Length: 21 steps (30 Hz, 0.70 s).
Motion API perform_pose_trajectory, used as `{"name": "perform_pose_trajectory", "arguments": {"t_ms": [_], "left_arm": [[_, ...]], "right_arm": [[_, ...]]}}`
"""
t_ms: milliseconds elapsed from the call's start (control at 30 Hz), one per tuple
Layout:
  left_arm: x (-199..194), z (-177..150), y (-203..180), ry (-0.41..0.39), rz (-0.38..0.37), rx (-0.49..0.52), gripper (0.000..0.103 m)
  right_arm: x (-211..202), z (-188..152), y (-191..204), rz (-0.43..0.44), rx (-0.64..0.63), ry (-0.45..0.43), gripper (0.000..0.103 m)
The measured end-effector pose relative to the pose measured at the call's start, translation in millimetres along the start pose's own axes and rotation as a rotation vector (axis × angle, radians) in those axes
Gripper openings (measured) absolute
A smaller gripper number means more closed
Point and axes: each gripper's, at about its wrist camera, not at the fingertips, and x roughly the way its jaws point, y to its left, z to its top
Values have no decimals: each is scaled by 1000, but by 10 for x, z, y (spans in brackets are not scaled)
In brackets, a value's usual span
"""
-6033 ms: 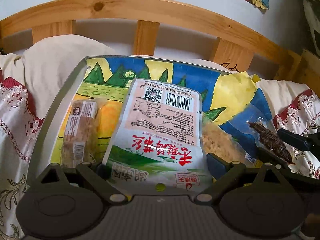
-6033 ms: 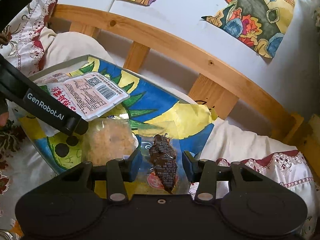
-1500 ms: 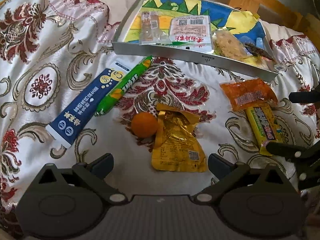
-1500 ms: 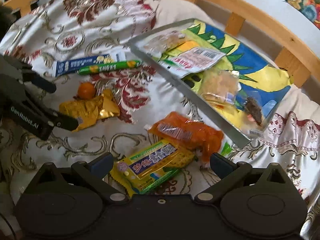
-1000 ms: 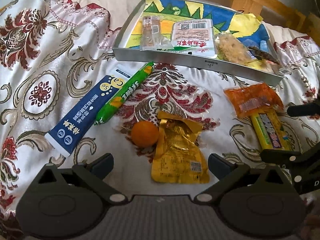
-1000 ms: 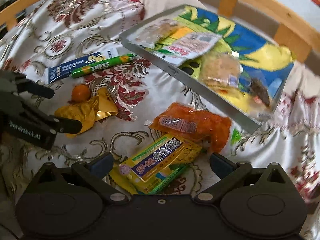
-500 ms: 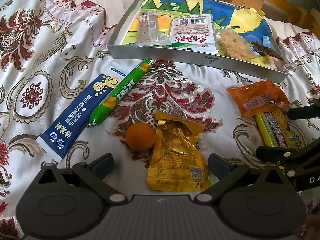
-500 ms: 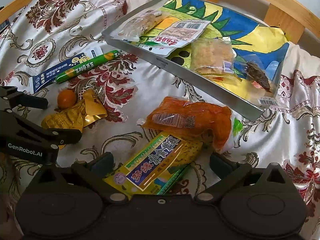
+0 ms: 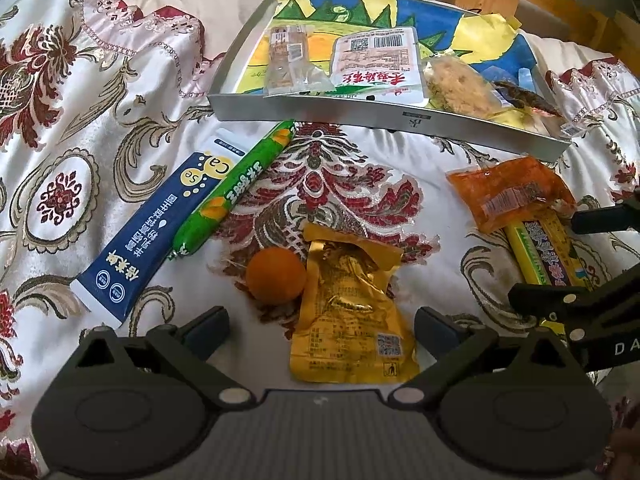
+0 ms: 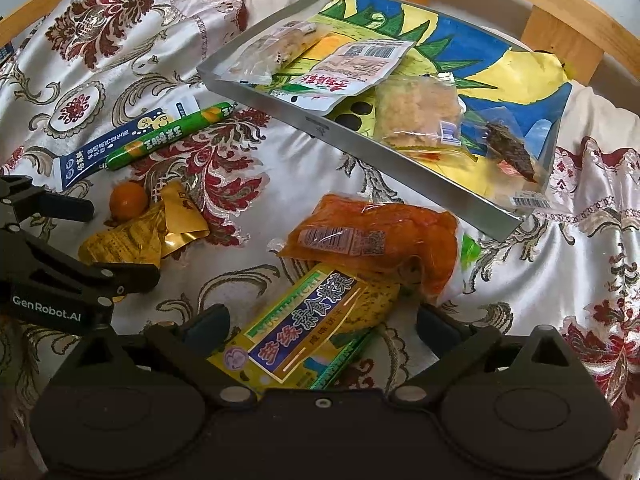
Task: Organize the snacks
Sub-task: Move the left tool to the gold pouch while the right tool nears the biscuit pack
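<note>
Bed with a patterned satin cover, seen from both wrist cameras; snacks lie partly sorted. The left gripper (image 9: pixel 322 330), at lower centre of the left wrist view, is released, its jaws wide apart and straddling the gold foil pouch (image 9: pixel 352 316) and, touching that pouch's left edge, the small orange (image 9: pixel 276 275). The right gripper (image 10: pixel 322 330), at lower centre of the right wrist view, is likewise released and empty, its jaws either side of the yellow biscuit packet (image 10: pixel 304 332), whose upper end is overlapped by the orange sauce pouch (image 10: pixel 372 240). In the upper part of both views the metal tray (image 9: pixel 392 118), lined with a painted sheet, already holds four packets: a clear-wrapped bar (image 9: pixel 286 58), a white printed bag (image 9: pixel 376 60), a pale crumbly cake (image 9: pixel 456 88) and a dark dried piece in clear wrap (image 10: pixel 512 152). Left of centre, just below the tray's near wall, the green sausage stick (image 9: pixel 234 186) lies against the blue tube (image 9: pixel 156 232). Judged from this layout, six items remain outside the tray and each gripper appears poised for a pick. Likely faults: the left jaws closing on pouch and orange together, so the round fruit squirts out and rolls over the slick cloth; the right jaws lifting the biscuit packet and dragging the overlapping sauce pouch with it; fingertips pinching the soft cover instead of thin, flat foil; and the two grippers, near each other, colliding if moved at once.
</note>
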Motion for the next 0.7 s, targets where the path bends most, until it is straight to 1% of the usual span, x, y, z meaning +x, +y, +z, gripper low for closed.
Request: {"name": "perform_pose_trajectory", "arguments": {"t_ms": [133, 233, 333, 400, 567, 633, 700], "left_arm": [[10, 2, 1, 1, 0, 4, 97], [5, 1, -5, 1, -11, 6, 92], [-3, -3, -12, 2, -17, 12, 88], [0, -4, -14, 9, -17, 17, 86], [-4, -3, -10, 18, -15, 27, 79], [-18, -2, 1, 19, -26, 19, 74], [-38, -4, 12, 18, -36, 12, 71]], "right_arm": [[24, -11, 23, -17, -8, 7, 98], [30, -12, 35, -21, -12, 8, 93], [19, -14, 26, -5, -6, 7, 87], [12, -12, 32, 1, -6, 6, 81], [-21, -7, 22, 13, -2, 0, 73], [-40, -6, 6, 25, 7, -3, 71], [-60, -10, -1, 37, 5, -6, 69]]}}
